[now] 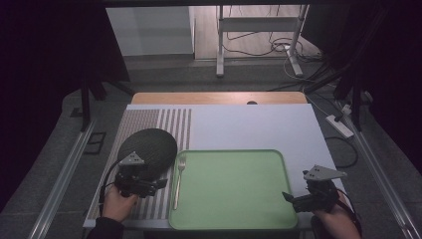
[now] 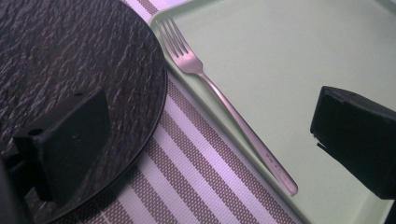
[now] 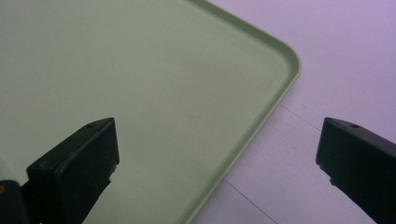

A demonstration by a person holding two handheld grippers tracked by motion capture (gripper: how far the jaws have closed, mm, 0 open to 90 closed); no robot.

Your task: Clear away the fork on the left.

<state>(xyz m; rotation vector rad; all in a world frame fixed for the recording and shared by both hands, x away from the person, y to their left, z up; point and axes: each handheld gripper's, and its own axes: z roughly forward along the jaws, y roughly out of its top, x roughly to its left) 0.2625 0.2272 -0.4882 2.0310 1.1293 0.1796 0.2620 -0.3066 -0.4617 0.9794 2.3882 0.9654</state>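
Note:
A light green tray (image 1: 234, 189) lies at the front middle of the table. A silver fork (image 1: 178, 181) rests just inside its left rim, tines pointing away from me. Left of it, a dark round plate (image 1: 149, 143) sits on a striped placemat (image 1: 171, 122). My left gripper (image 1: 158, 184) hovers open over the plate's near edge, aimed at the fork. In the left gripper view the fork (image 2: 187, 58) lies between the spread jaws, with the plate (image 2: 70, 56) on the left and the tray (image 2: 289, 56) on the right. My right gripper (image 1: 288, 197) stands open above the tray's right corner (image 3: 140, 70).
The white tabletop (image 1: 259, 124) stretches behind the tray, ending in a wooden strip (image 1: 219, 97) at the far edge. On the floor to the right lie a power strip (image 1: 339, 125) and cables. Metal stand legs (image 1: 219, 50) rise beyond the table.

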